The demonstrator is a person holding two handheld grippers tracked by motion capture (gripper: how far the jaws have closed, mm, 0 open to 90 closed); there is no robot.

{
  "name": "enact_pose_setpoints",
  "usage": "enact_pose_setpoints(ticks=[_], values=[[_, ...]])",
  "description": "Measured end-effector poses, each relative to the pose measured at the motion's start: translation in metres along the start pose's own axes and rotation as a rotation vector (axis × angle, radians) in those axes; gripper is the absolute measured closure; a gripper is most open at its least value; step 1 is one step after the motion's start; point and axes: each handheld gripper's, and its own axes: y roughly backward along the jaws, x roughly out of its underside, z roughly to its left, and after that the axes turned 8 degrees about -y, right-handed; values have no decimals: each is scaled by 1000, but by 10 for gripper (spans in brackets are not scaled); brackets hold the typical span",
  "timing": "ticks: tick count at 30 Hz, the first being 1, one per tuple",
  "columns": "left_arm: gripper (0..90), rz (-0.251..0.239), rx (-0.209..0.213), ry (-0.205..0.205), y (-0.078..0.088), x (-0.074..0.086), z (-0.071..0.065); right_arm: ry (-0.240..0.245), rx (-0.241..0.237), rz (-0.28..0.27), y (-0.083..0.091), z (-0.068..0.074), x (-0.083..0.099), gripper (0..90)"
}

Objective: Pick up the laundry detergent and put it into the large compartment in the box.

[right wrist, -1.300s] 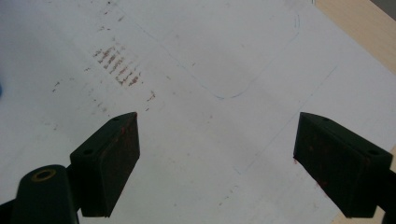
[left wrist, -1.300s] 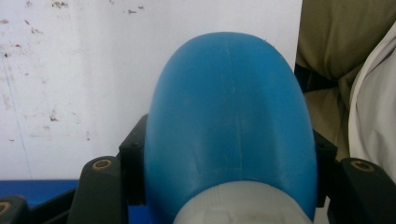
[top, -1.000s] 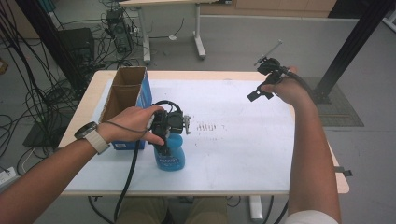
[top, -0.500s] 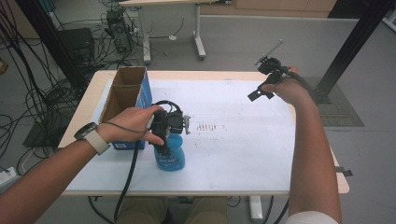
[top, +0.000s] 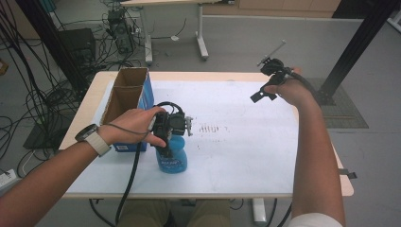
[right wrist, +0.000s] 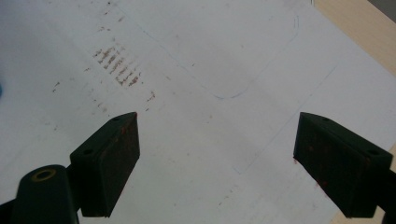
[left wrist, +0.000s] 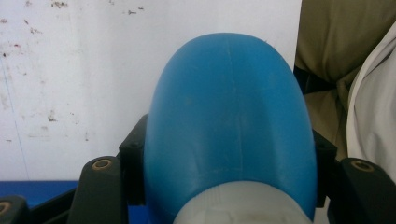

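just one blue bottle (top: 172,158) (one box (top: 126,97))

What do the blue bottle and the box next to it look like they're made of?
Bottle: likely plastic, smooth with a dull sheen; the left gripper view shows a faint mould seam down it and a pale collar. Box: cardboard, raw brown inside, with a printed blue outer face.

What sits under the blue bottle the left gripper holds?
The blue bottle stands on the white table sheet, clamped by the left gripper. Its base and contact patch are hidden by its own body.
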Motion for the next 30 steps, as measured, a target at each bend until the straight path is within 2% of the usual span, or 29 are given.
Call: enact_pose_setpoints(ticks=[30], values=[[380,-3,-2,3,0,1,-1,-1,2,-1,2,0,1,145]])
